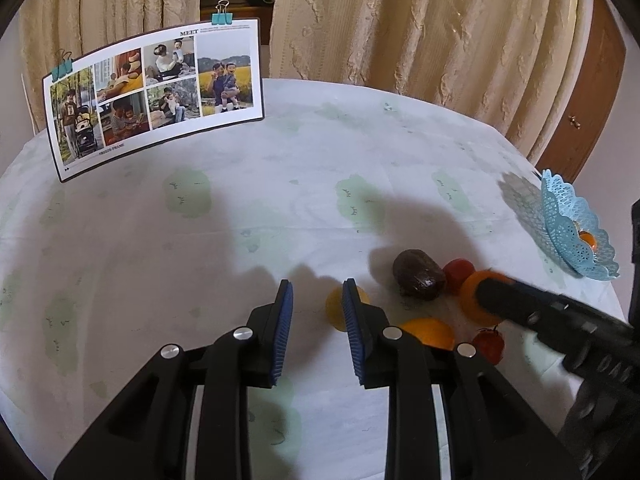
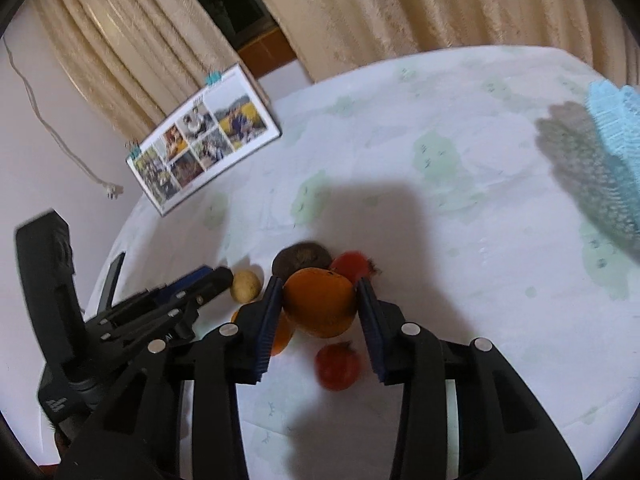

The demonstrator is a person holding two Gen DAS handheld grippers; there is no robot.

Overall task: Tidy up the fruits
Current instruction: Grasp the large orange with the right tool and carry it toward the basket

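Note:
Several fruits lie bunched on the pale tablecloth. My right gripper (image 2: pixel 319 282) is shut on an orange (image 2: pixel 320 308), one blue pad on each side; in the left wrist view it reaches in from the right over that orange (image 1: pixel 470 300). Around it are a dark brown fruit (image 2: pixel 302 258), a red fruit (image 2: pixel 352 266), a second orange (image 2: pixel 282 338) and another red fruit (image 2: pixel 338 366). A small yellow fruit (image 1: pixel 338 308) sits just right of my left gripper (image 1: pixel 318 284), which is shut and holds nothing. The blue lace basket (image 1: pixel 576 232) at the right has an orange fruit (image 1: pixel 587 239) inside.
A photo board (image 1: pixel 156 96) held by teal clips stands at the table's far left edge. Beige curtains (image 1: pixel 420 28) hang behind the table, with a wooden door (image 1: pixel 580 120) to the right. A cord with a plug (image 2: pixel 114 191) hangs on the wall.

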